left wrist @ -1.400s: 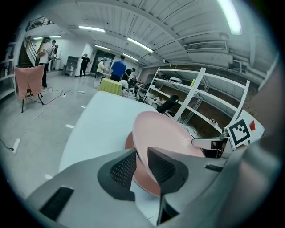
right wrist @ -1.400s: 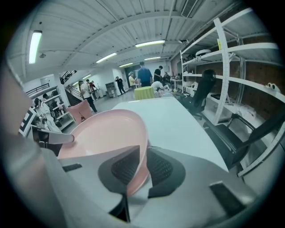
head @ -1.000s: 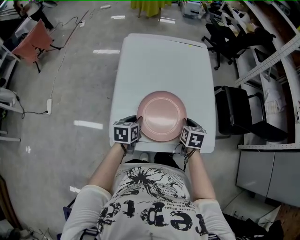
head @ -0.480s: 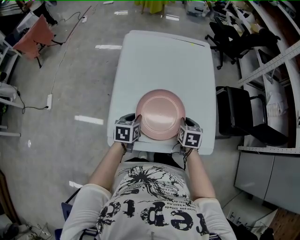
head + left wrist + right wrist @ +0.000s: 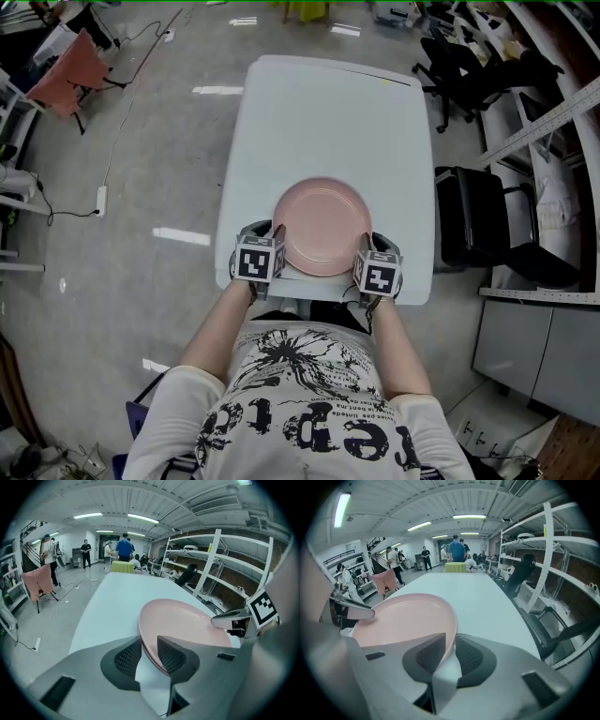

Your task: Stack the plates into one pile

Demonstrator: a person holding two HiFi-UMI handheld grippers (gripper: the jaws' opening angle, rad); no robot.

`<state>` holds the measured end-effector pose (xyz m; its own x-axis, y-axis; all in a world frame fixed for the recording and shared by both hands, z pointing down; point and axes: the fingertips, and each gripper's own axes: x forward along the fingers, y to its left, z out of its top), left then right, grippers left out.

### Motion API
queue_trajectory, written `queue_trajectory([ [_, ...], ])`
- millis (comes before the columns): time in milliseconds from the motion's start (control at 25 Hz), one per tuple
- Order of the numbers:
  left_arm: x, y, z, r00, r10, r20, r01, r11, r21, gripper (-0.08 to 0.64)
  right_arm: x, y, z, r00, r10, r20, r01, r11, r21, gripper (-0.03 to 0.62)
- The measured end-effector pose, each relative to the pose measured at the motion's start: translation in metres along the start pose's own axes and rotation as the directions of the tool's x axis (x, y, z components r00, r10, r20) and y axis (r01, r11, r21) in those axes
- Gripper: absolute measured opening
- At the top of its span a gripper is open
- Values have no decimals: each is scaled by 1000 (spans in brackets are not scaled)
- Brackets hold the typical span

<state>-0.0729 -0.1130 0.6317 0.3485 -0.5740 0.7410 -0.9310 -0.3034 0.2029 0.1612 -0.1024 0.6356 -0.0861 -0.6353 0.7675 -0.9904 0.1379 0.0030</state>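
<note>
A pink plate [image 5: 322, 225] lies on the near half of the white table [image 5: 328, 112]; in the left gripper view its rim [image 5: 187, 625] shows a second edge beneath, like a pile. My left gripper [image 5: 275, 244] is at the near left rim and my right gripper [image 5: 362, 253] at the near right rim. Both sets of jaws are opening. The rim passes between the left gripper's [image 5: 149, 656] pads with a gap on the outer side. The rim [image 5: 403, 620] also runs between the right gripper's [image 5: 451, 656] pads, which stand slightly off it.
A black chair [image 5: 487, 225] stands right of the table, with more chairs [image 5: 459, 66] at the far right. A pink chair [image 5: 66, 80] and cables are on the floor at the left. Shelving [image 5: 543, 564] runs along the right side. Several people [image 5: 124, 548] stand far off.
Both grippers have stayed at the plate's near rim, their marker cubes edging slightly inward. The plate lies in the same place on the table.
</note>
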Motion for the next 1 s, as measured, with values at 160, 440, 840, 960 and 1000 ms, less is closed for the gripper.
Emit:
queue_trajectory([
  [160, 0, 3, -1, 1000, 0, 8, 0, 1000, -26, 120, 1, 3, 0, 1000, -1, 11, 1, 1000, 0, 74],
  [440, 0, 0, -1, 1000, 5, 24, -4, 1000, -23, 135, 2, 0, 0, 1000, -2, 12, 2, 1000, -8, 74],
  [840, -4, -1, 4, 997, -13, 81, 20, 996, -82, 213, -4, 1, 9, 998, 23, 61, -22, 1000, -19, 175],
  [960, -11, -3, 11, 993, -27, 111, 34, 997, -63, 209, -12, 1, 20, 995, 15, 101, -12, 1000, -26, 146],
  [1000, -14, -4, 15, 992, -36, 124, 42, 998, -51, 196, -16, 1, 24, 994, 15, 112, -12, 1000, -26, 118],
])
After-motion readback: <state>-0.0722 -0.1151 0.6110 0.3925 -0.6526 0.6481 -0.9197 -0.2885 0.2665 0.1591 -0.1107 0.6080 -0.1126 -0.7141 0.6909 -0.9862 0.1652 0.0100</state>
